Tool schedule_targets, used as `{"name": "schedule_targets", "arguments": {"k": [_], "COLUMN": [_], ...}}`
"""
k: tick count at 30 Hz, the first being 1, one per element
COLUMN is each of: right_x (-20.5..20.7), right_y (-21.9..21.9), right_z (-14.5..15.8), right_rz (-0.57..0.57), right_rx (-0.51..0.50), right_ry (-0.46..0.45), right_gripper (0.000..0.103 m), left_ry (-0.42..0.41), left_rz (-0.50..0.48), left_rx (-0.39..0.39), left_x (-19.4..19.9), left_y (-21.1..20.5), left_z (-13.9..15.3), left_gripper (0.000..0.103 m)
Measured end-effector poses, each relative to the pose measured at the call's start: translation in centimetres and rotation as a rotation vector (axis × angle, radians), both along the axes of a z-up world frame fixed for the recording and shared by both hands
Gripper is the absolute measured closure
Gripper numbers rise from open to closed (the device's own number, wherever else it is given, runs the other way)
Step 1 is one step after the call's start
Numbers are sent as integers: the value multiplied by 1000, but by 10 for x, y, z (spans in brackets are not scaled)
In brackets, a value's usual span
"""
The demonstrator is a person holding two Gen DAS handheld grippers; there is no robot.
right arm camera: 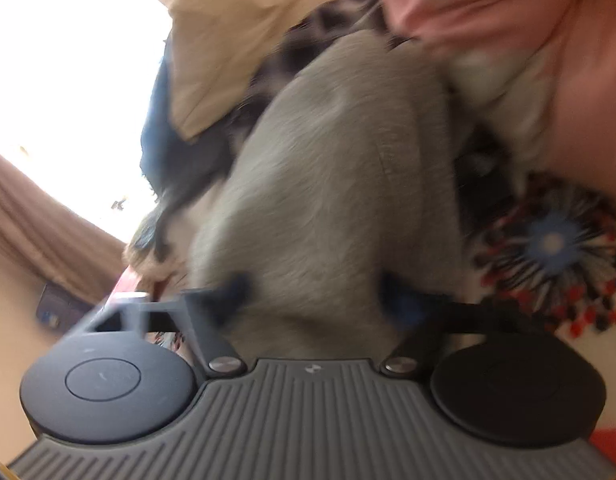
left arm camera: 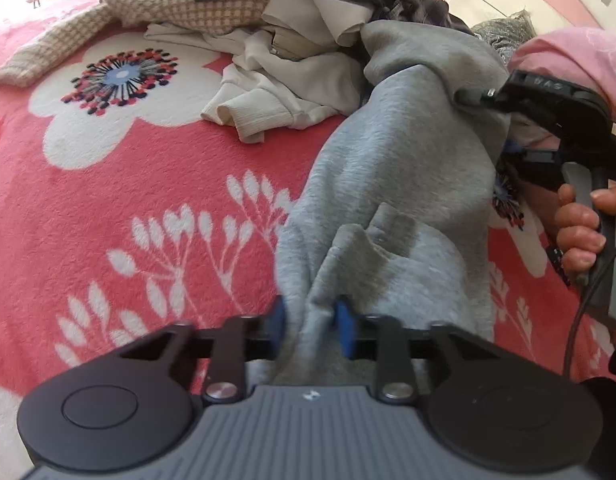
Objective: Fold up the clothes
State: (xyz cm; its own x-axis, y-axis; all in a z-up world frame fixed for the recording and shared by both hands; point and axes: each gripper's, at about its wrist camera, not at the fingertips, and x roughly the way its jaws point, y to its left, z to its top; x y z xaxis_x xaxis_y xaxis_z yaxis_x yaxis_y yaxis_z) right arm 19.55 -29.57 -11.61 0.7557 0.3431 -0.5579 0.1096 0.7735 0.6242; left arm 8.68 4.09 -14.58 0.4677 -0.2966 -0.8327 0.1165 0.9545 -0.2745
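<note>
A grey fleece garment (left arm camera: 407, 168) lies bunched on the red floral blanket (left arm camera: 148, 220), stretched between my two grippers. My left gripper (left arm camera: 313, 330) is shut on a fold of its near edge, blue pads pinching the cloth. My right gripper (left arm camera: 477, 98) shows at the right of the left wrist view, gripping the garment's far upper part. In the blurred right wrist view the grey garment (right arm camera: 327, 184) fills the space between the right gripper (right arm camera: 319, 292) fingers, which stand fairly wide apart around the cloth.
A pile of unfolded clothes (left arm camera: 268, 20) lies at the back: a beige checked sweater (left arm camera: 156, 8), a cream garment (left arm camera: 276, 92), dark items. A pink pillow (left arm camera: 575, 56) is at the right. A bright window (right arm camera: 68, 80) and brown curtain (right arm camera: 40, 232) show left.
</note>
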Motion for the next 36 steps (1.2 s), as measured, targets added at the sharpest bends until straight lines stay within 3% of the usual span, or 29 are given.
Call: {"name": "schedule_targets", "arguments": {"k": [1, 2, 5, 10, 18, 20, 21, 24, 27, 29, 31, 33, 36], "right_x": [-6, -12, -33, -67, -163, -194, -206, -235, -245, -229, -213, -197, -173], "right_y": [4, 8, 18, 31, 79, 93, 101, 107, 88, 60, 33, 6, -35], "right_z": [5, 10, 26, 51, 83, 89, 91, 92, 90, 79, 68, 57, 40], "right_rz": [4, 8, 20, 116, 468, 568, 606, 661, 593, 455, 316, 178, -30], "right_rx": [-25, -50, -95, -80, -120, -141, -145, -148, -92, -37, 18, 72, 151], "right_ry": [-14, -27, -75, -135, -208, -227, -228, -212, -193, -161, -128, -95, -46], "right_gripper": [66, 80, 91, 97, 103, 103, 103, 103, 100, 98, 89, 47, 37], "left_ry": [-4, -8, -18, -47, -74, -67, -57, -40, -68, -112, -162, -217, -292], "left_rz": [0, 0, -6, -50, -131, -156, -170, -206, -216, -200, -185, -187, -224], "left_rx": [-5, -10, -32, -62, -60, -54, -49, -18, 22, 20, 14, 9, 17], "left_x": [-4, -7, -19, -53, -127, -145, -153, -175, -185, -180, -171, -156, -127], "left_y": [1, 1, 1, -4, 8, 13, 15, 23, 29, 30, 28, 19, -10], "left_z": [4, 7, 21, 46, 66, 69, 70, 71, 76, 82, 90, 100, 112], "left_gripper": [87, 87, 88, 89, 89, 92, 102, 101, 92, 81, 69, 54, 27]}}
